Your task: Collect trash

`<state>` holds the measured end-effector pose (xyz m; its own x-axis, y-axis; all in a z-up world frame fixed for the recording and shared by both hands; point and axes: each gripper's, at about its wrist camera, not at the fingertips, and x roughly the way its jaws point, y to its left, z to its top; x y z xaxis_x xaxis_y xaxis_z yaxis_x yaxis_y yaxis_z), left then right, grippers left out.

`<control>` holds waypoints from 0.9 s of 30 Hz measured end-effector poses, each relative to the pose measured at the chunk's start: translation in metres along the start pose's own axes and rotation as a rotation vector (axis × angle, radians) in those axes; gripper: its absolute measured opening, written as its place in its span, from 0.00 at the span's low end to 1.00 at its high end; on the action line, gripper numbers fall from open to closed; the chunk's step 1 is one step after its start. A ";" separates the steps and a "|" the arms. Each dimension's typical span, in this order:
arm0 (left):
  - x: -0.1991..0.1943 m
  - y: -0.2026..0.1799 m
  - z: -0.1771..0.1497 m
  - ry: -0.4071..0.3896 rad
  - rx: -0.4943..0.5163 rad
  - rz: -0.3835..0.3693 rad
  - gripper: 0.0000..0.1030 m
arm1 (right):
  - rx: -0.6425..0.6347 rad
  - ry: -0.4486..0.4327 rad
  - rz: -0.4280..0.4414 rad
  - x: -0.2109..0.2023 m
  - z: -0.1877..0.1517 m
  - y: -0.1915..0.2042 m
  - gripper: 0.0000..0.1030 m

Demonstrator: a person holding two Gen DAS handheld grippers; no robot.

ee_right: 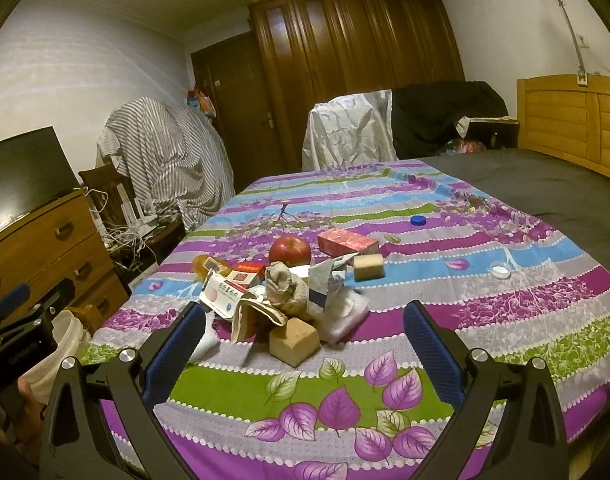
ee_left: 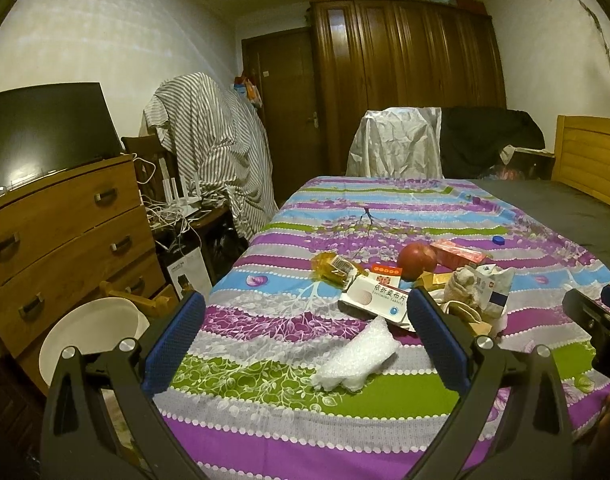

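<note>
Left wrist view: left gripper [ee_left: 305,344], jaws spread wide, nothing between, over striped floral bedsheet [ee_left: 305,412]. Bubble wrap [ee_left: 355,362] lies between the fingers, on the sheet. Trash pile [ee_left: 429,292] at 1 o'clock, w/ apple [ee_left: 416,261] behind it. White bin [ee_left: 93,340] at 9 o'clock, beside dresser [ee_left: 65,232]. Wardrobe [ee_left: 405,64] at 12.

Right wrist view: right gripper [ee_right: 305,344], jaws spread, empty. Trash pile [ee_right: 281,300] at 12, just ahead; tan block [ee_right: 294,340] nearest. Blue cap [ee_right: 418,221] and white lid [ee_right: 501,269] at 1–2 o'clock, well apart. Headboard [ee_right: 573,120] at 2.
</note>
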<state>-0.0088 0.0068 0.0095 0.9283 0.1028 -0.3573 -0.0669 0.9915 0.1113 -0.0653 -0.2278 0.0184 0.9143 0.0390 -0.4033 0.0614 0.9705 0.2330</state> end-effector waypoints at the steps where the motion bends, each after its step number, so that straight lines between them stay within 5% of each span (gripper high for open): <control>1: 0.002 0.000 0.000 0.003 -0.001 -0.001 0.95 | -0.001 0.002 -0.002 0.002 0.001 0.000 0.95; 17: 0.027 0.006 -0.001 0.057 -0.011 0.009 0.95 | -0.010 0.057 -0.014 0.039 -0.001 0.004 0.95; 27: 0.049 0.016 -0.040 0.138 0.041 -0.028 0.95 | -0.011 0.102 -0.001 0.065 -0.013 -0.011 0.95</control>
<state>0.0207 0.0307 -0.0433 0.8705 0.0878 -0.4843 -0.0240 0.9904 0.1365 -0.0117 -0.2325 -0.0220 0.8688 0.0615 -0.4913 0.0575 0.9730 0.2235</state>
